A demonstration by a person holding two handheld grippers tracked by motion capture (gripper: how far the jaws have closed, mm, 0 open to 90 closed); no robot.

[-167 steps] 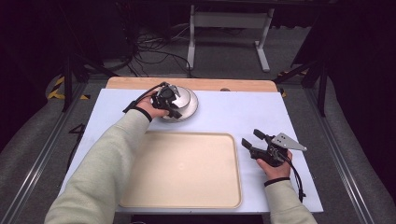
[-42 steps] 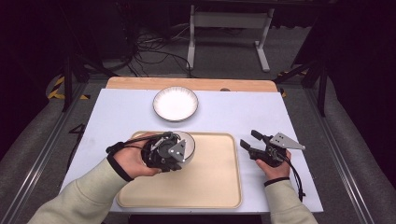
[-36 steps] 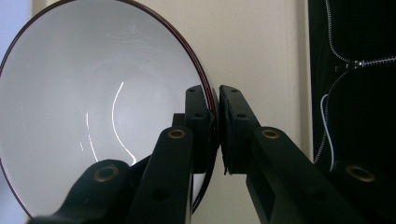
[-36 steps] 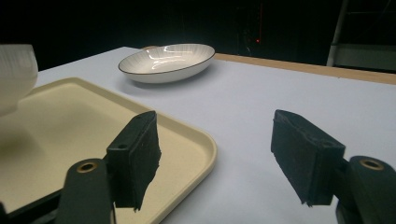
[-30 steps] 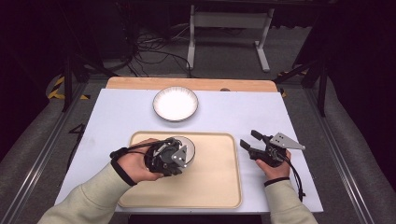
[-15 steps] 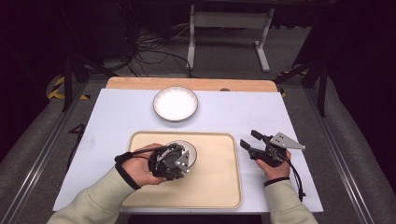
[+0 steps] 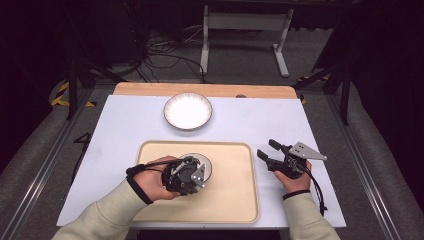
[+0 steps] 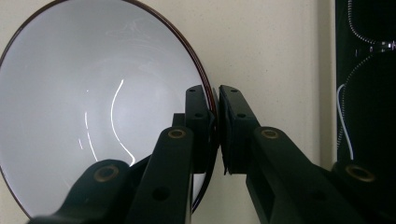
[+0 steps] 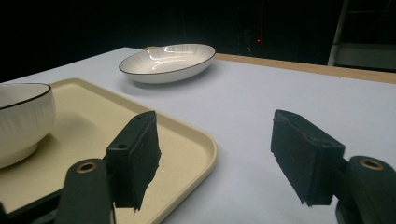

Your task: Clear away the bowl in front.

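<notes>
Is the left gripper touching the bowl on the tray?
Touching. The left gripper view shows the left gripper with its jaws pinched on the bowl's dark rim, one inside, one outside.

A shallow white ribbed plate with a dark rim [image 7: 188, 111] is sitting on the white tabletop [image 7: 250, 120], well apart from the rounded beige plastic tray [image 7: 235, 200] and beyond its far edge. A strip of light wooden board [image 7: 205, 90] is running along the far edge of the tabletop. Past it, on the grey floor, a pale metal stand with 2 legs [image 7: 245, 22] is standing, and black cables [image 7: 160, 55] are lying tangled to its left. Yellow-and-black striped tape [image 7: 62, 95] is marking the floor at the left.
</notes>
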